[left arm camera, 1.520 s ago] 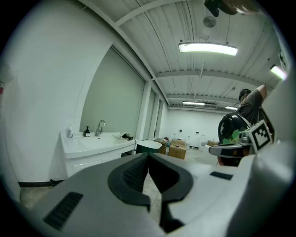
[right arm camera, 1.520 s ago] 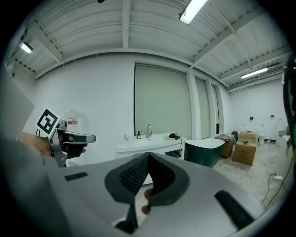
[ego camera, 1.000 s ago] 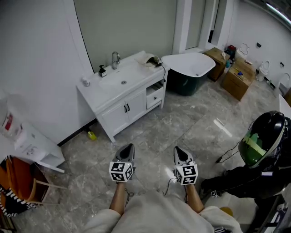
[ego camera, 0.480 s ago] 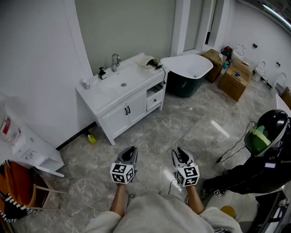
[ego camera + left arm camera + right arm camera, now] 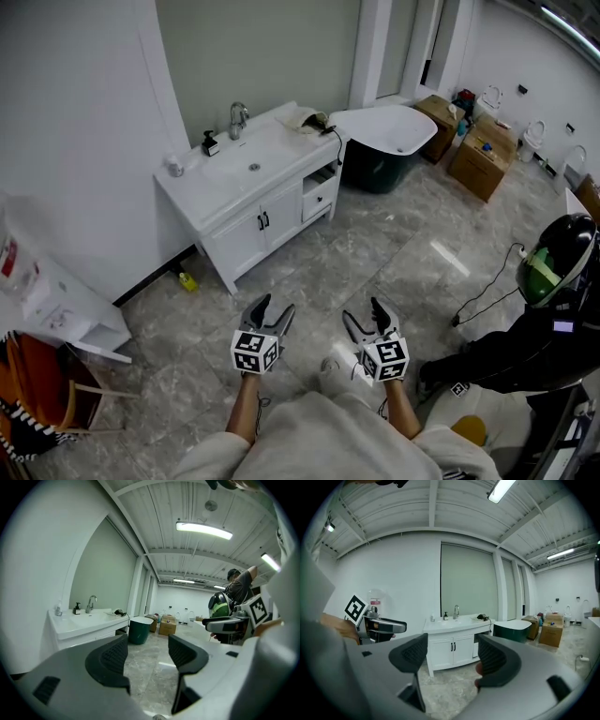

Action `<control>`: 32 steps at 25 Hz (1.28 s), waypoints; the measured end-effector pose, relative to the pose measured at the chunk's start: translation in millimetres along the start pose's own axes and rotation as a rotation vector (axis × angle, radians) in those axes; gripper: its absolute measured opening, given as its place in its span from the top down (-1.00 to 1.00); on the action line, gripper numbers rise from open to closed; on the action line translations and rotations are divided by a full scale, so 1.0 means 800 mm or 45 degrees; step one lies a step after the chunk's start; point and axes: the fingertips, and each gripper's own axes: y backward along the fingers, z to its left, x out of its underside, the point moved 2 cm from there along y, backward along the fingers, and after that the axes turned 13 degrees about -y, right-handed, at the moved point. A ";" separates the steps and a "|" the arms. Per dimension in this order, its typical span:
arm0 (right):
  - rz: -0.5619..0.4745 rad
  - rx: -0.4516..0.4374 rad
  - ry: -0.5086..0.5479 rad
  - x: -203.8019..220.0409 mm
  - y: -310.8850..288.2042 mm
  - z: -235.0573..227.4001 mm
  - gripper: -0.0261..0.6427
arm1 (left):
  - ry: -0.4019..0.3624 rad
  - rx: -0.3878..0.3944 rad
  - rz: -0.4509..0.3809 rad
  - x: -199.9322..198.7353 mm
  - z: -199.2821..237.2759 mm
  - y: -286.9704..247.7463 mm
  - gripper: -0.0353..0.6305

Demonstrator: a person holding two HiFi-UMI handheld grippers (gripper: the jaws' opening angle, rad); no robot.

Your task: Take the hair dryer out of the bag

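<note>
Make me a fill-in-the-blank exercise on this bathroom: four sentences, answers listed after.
1. The white vanity cabinet has two doors with ____ handles.
2. The beige bag lies on the vanity top at the end nearest the ____.
3. In the head view, the white-rimmed dark green bathtub stands to the vanity's ____.
4. The brown cardboard boxes rest on the grey marble-patterned ____.

Missing words: black; bathtub; right; floor.

No writing here is legible — none.
</note>
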 end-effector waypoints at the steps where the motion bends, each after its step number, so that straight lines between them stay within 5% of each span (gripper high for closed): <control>1: -0.005 0.008 0.005 -0.002 -0.003 -0.002 -0.07 | -0.006 0.003 0.000 0.000 0.002 -0.003 0.14; 12: -0.003 0.002 -0.011 -0.014 -0.079 -0.039 -0.05 | -0.032 0.023 0.026 -0.005 0.044 -0.073 0.13; 32: 0.018 -0.096 -0.037 -0.114 -0.335 -0.222 -0.03 | -0.050 -0.070 0.088 -0.081 0.177 -0.349 0.13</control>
